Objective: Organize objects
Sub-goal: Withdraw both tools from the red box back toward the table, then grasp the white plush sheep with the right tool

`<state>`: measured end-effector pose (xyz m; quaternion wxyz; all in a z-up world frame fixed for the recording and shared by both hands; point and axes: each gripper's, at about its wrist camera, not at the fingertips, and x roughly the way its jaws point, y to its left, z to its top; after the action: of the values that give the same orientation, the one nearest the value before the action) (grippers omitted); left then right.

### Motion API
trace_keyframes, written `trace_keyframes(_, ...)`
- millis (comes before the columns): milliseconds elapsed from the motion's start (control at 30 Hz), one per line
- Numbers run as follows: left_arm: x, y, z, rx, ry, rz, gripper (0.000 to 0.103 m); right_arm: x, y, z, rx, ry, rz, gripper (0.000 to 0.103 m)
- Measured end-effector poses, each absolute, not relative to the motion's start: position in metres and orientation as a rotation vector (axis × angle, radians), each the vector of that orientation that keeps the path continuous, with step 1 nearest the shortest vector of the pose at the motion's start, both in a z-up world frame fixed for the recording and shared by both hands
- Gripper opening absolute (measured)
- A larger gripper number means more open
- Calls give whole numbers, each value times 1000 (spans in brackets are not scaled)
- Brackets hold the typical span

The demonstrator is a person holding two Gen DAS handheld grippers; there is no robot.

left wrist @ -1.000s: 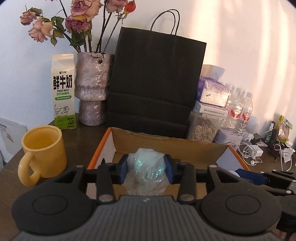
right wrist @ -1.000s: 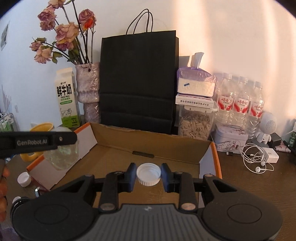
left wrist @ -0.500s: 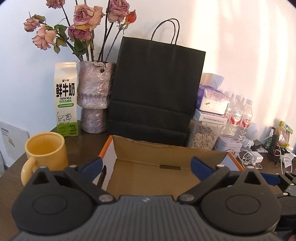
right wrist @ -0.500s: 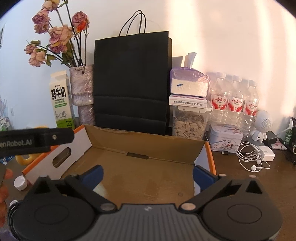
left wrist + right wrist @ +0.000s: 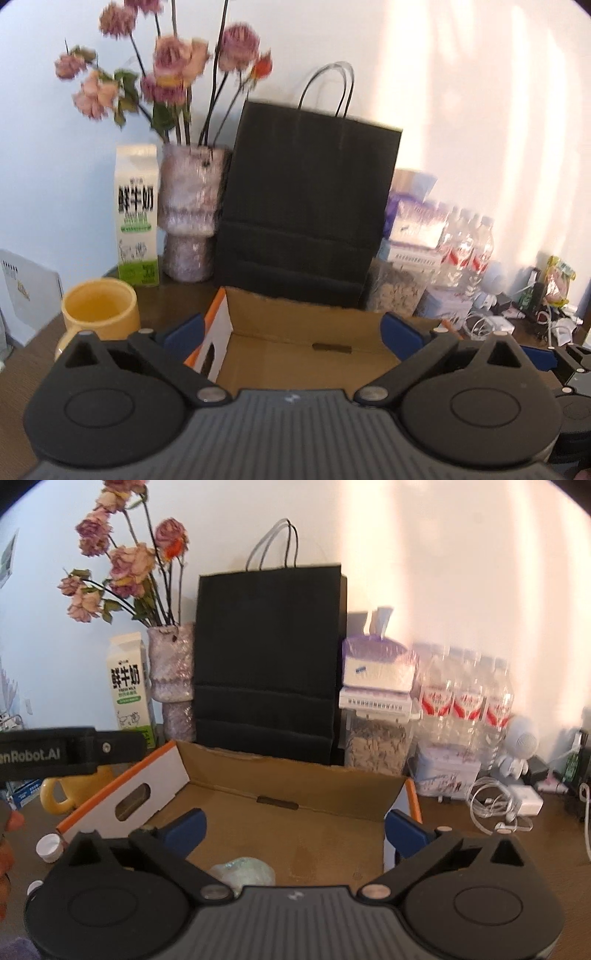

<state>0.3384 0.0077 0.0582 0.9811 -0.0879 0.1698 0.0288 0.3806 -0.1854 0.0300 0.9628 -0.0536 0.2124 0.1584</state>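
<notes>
An open cardboard box (image 5: 295, 317) with orange-edged flaps lies in front of both grippers. My left gripper (image 5: 291, 334) hangs over its near-left part, open wide with nothing between the blue pads. My right gripper (image 5: 297, 830) is open just as wide over the same box (image 5: 295, 786). A crumpled clear plastic piece (image 5: 243, 871) lies on the box floor just below it, partly hidden by the gripper body. The white cap I held is out of sight. The left gripper's arm (image 5: 66, 753) shows at the left of the right wrist view.
Behind the box stand a black paper bag (image 5: 306, 206), a vase of dried roses (image 5: 188, 210), a milk carton (image 5: 136, 214) and water bottles (image 5: 465, 698). A yellow mug (image 5: 99, 310) sits left of the box. Small white caps (image 5: 48, 845) and cables (image 5: 495, 808) lie on the table.
Both grippers went from shut to wide open. The left one let go of the crumpled plastic, the right one of the white cap. The left gripper rose slightly.
</notes>
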Motion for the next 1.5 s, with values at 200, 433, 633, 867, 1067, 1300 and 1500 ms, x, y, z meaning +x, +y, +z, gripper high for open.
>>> trace_keyframes(200, 303, 6, 77, -163, 273, 34, 103, 342, -195, 56, -115, 334, 322, 103)
trace_keyframes(433, 266, 8, 89, -168, 247, 24, 103, 295, -206, 68, -129, 301, 320, 103)
trace_keyframes(633, 227, 10, 95, -150, 240, 32, 103, 255, -215, 66, -130, 313, 313, 103)
trace_keyframes(867, 173, 18, 92, -144, 255, 52, 103, 208, -221, 59, -138, 333, 329, 103)
trace_keyframes(1067, 131, 24, 76, -118, 297, 69, 103, 167, -228, 45, -136, 367, 341, 103)
trace_keyframes(1300, 96, 30, 58, -107, 328, 74, 103, 134, -238, 19, -124, 436, 335, 103)
trace_keyframes(1500, 78, 34, 37, -98, 365, 68, 103, 123, -251, -2, -109, 491, 310, 103)
